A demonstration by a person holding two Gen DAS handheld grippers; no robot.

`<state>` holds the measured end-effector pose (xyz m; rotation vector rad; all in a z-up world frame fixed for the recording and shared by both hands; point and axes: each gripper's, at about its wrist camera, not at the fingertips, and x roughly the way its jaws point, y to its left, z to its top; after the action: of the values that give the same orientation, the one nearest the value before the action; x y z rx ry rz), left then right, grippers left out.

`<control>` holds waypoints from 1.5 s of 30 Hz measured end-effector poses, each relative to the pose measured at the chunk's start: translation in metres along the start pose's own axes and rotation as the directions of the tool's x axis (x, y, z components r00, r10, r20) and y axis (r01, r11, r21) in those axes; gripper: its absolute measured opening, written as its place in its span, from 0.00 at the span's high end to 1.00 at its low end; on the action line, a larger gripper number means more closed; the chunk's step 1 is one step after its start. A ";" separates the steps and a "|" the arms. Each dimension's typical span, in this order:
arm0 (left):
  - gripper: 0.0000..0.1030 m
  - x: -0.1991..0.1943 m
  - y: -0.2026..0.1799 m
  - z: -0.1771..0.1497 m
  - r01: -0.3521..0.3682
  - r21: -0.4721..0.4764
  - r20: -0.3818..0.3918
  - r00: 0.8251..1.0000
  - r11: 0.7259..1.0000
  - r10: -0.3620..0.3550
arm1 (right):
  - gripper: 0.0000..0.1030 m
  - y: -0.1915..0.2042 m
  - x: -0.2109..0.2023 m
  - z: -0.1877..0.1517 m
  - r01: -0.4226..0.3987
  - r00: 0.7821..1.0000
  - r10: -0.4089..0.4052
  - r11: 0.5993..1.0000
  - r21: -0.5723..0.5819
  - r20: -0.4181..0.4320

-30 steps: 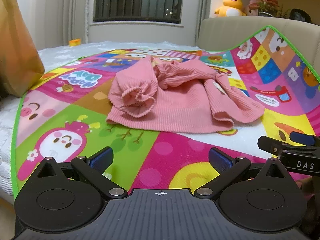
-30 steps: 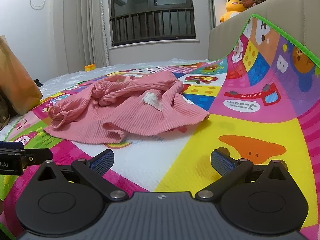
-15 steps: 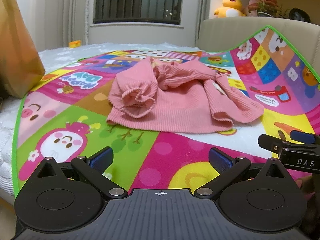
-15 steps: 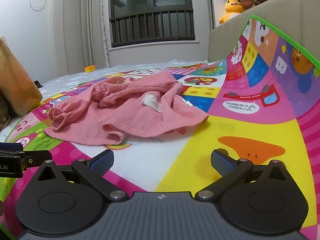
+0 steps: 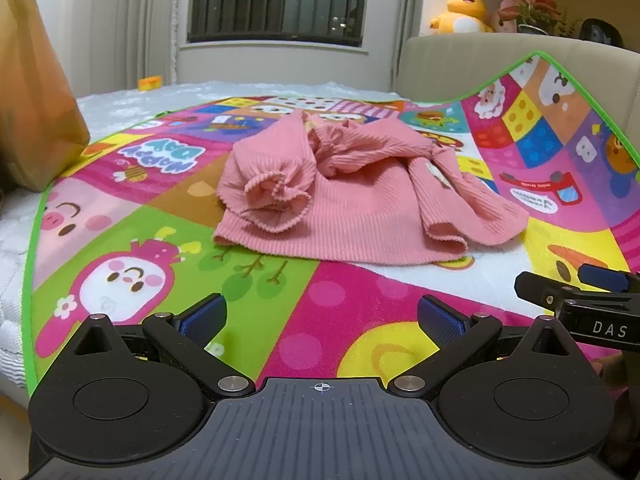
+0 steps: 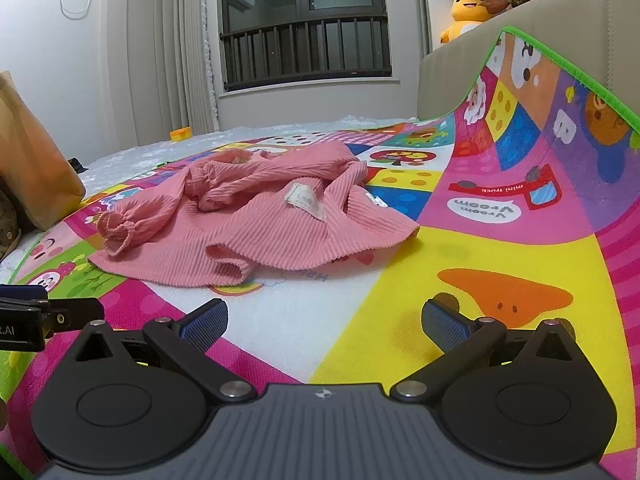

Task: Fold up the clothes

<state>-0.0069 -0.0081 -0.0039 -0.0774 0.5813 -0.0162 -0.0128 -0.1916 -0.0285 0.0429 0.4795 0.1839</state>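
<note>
Crumpled pink top (image 5: 360, 196) on play mat (image 5: 168, 240) – both grippers' jaws released (brown bag (image 5: 32, 92) left).

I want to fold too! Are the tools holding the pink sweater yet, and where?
No, nothing is held. The left tool and right tool are both open and empty, short of the pink sweater, which lies crumpled on the play mat.

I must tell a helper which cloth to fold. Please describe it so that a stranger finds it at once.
Look at the colourful cartoon play mat spread over the bed. Near its middle lies a crumpled pink ribbed top, with one ruffled cuff bunched on top. It is the only garment there, plain pink against the bright pictures.
</note>
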 end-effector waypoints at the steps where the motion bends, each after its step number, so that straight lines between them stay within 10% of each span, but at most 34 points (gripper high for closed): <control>1: 0.00 0.000 0.000 0.000 0.000 0.000 -0.001 1.000 1.000 0.000 | 0.00 0.000 0.000 0.000 -0.001 1.000 0.001 1.000 0.000 -0.001; 45: 0.00 0.002 0.001 -0.003 0.000 -0.002 -0.011 1.000 1.000 0.000 | 0.00 -0.004 0.005 -0.007 -0.021 0.999 0.022 0.999 0.030 -0.036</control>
<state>-0.0074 -0.0077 -0.0075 -0.0791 0.5922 -0.0162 -0.0109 -0.1948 -0.0375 0.0736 0.5184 0.1989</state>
